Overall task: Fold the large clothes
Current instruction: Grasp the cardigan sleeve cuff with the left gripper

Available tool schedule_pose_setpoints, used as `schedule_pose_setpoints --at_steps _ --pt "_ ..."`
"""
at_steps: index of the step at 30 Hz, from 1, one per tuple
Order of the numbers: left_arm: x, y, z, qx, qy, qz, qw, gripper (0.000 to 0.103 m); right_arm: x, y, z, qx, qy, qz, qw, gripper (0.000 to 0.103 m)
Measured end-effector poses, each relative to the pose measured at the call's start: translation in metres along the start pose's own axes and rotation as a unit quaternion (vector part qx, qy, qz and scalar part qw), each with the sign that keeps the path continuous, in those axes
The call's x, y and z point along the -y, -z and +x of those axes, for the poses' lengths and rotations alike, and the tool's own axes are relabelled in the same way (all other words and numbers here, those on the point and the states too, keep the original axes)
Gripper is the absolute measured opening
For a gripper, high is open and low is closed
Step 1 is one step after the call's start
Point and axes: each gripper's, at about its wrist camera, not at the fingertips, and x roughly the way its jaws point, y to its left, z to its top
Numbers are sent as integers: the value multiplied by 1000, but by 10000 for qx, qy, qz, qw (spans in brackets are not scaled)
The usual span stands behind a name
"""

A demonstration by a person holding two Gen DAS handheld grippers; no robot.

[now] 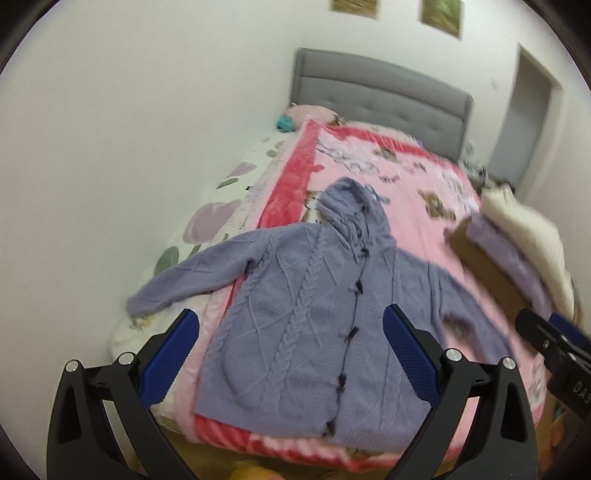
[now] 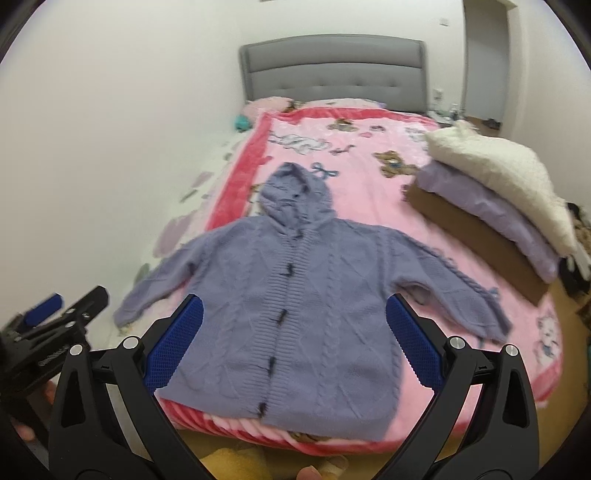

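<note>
Lying flat at the blanket's point(image 2: 369, 192) near edge, the cardigan point(image 2: 295, 295) spreads its sleeves; left gripper point(image 1: 291, 354) and right gripper point(image 2: 295, 339) hover spread, empty.

This is a bedroom in a home. A bed point(image 2: 369, 192) with a grey padded headboard point(image 2: 332, 66) stands against a plain white wall point(image 2: 110, 129), spread with a pink teddy-bear blanket point(image 2: 369, 206) over a floral sheet point(image 1: 207, 225). Small framed pictures point(image 1: 441, 14) hang above the headboard, a pale door point(image 1: 528, 122) stands beside it, and a pile of folded clothes point(image 2: 498, 206) sits on the blanket.
</note>
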Motion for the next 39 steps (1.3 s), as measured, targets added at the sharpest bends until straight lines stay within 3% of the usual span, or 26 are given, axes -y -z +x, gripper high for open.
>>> schedule_pose_setpoints --at_steps 2,5,9,14,19,23,25,26,29,35,36,39 --pt "-19 6 9 93 151 -484 9987 98 -8 -4 14 17 -148 -97 9998 95" --pt "-68 8 41 197 490 -1306 9900 98 -31 -12 33 116 -444 -394 9982 95" --pt "-129 6 86 184 654 -1961 9782 98 -72 -27 66 16 -416 -661 9969 95" --pt "-200 5 152 94 613 -2358 9698 98 -110 -42 116 -311 -505 -417 9974 95" --pt "-275 25 224 28 1059 -3244 9400 98 -141 -44 158 -713 -518 -319 9956 95" --pt "-327 43 285 -204 809 -3611 9288 98 -163 -33 182 -844 -225 -708 9937 95" --pt "-354 56 315 -289 645 -4000 9138 98 -168 -25 194 -1014 -223 -803 9914 95" --pt "-367 64 330 -343 699 -4342 8974 98 -171 -21 200 -1134 -263 -852 9895 95" --pt "-388 79 359 -386 604 -4892 8692 98 -173 -11 216 -1340 -217 -986 9858 95" --pt "-407 104 386 -432 302 -5745 8168 98 -168 -2 240 -1725 -317 -669 9822 95" --pt "-407 107 389 -402 301 -5804 8128 98 -167 -1 243 -1761 -333 -641 9817 95" --pt "-407 106 394 -340 174 -5831 8115 98 -166 1 251 -1815 -332 -667 9806 95"
